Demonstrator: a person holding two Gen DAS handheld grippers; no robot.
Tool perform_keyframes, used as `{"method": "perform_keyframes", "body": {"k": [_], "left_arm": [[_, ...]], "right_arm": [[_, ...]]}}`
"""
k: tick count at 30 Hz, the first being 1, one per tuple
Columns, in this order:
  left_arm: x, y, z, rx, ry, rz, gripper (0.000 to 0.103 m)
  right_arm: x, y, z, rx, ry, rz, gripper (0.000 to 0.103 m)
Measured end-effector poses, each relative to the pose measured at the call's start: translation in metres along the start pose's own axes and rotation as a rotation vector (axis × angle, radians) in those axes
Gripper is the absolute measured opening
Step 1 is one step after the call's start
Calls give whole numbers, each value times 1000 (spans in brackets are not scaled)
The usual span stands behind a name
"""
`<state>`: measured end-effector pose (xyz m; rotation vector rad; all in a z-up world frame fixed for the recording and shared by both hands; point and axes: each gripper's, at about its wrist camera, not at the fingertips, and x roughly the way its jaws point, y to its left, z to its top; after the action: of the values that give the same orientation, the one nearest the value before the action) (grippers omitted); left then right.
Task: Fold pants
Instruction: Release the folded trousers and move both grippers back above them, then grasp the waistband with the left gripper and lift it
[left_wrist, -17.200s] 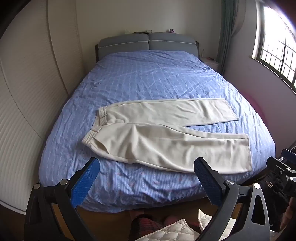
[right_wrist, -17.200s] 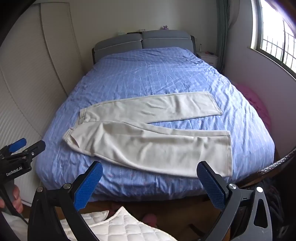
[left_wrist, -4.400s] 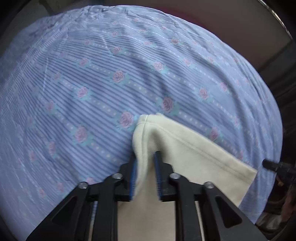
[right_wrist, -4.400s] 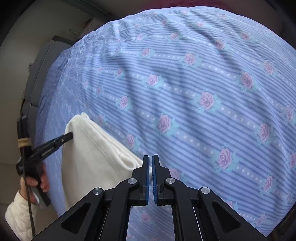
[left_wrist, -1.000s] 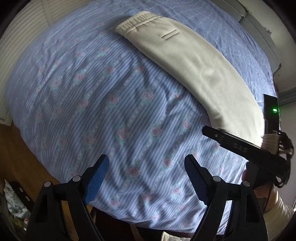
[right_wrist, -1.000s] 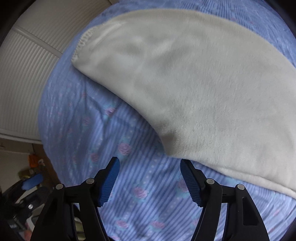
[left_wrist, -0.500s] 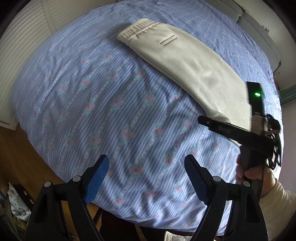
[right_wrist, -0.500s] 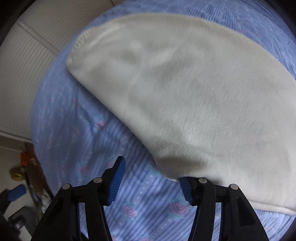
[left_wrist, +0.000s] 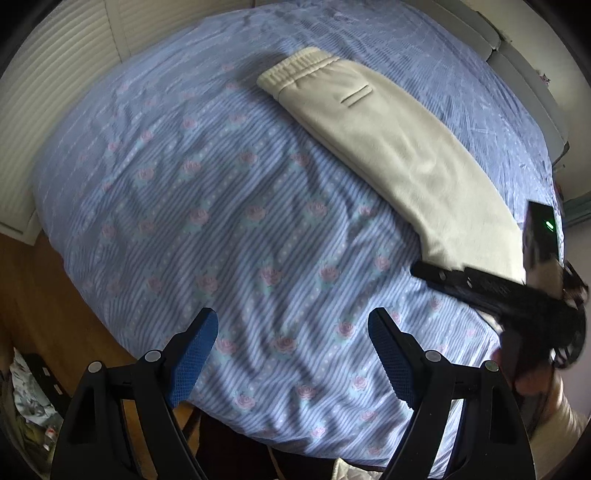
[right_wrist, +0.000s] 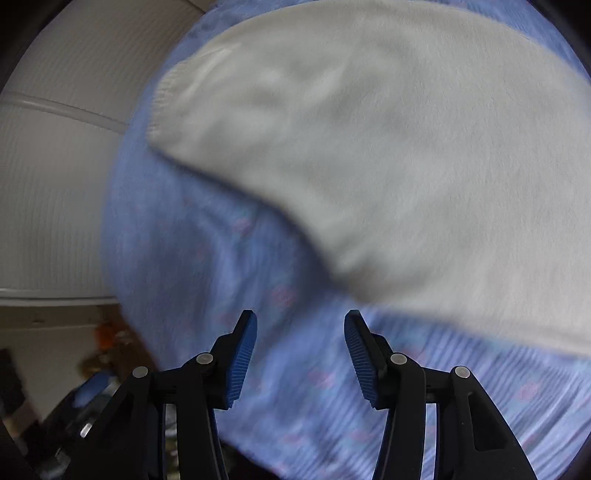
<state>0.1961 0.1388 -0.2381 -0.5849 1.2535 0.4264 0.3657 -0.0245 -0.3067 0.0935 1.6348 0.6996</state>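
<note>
One pair of cream pants (left_wrist: 391, 147) lies on the bed, folded lengthwise into a single long strip with one leg stacked on the other; in the left wrist view it runs from the elastic waistband at the far centre, where one slit pocket shows, down to the hems at the right edge. It rests flat on the blue striped bedspread (left_wrist: 229, 236) printed with pink roses, which is rumpled into soft creases across the near half. Two grippers are in view. The left gripper (left_wrist: 293, 349) hangs over the near edge of the bed, well apart from the pants, its two blue-padded fingers spread wide with nothing between them. The right gripper (left_wrist: 436, 275) reaches in from the right, its tip at the hem end of the strip. In its own blurred view the right gripper (right_wrist: 300, 349) has its fingers parted, holding nothing, with the near edge of the pants (right_wrist: 388, 147) just beyond them. A white slatted wall (left_wrist: 59, 96) stands to the left of the bed.
</note>
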Motion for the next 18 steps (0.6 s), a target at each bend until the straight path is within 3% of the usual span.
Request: {"method": "perform_keyframes", "body": {"k": [4,8,14,18], "left_arm": [[-7,6,8,3,-11,-12,84],[-9,18,20,6,-21,-21,86],[1,50,60,-20,-15,-67,86],[15,72,109,-68,-13,-136,87]], "right_arm": [[-29,20,-25,-5,-72,-60,53],[-54,29,-36,8,-90,-148,53],[-71,39,-20,31,-129,-263,54],[-60,62,0,71,-149,-260,54]]}}
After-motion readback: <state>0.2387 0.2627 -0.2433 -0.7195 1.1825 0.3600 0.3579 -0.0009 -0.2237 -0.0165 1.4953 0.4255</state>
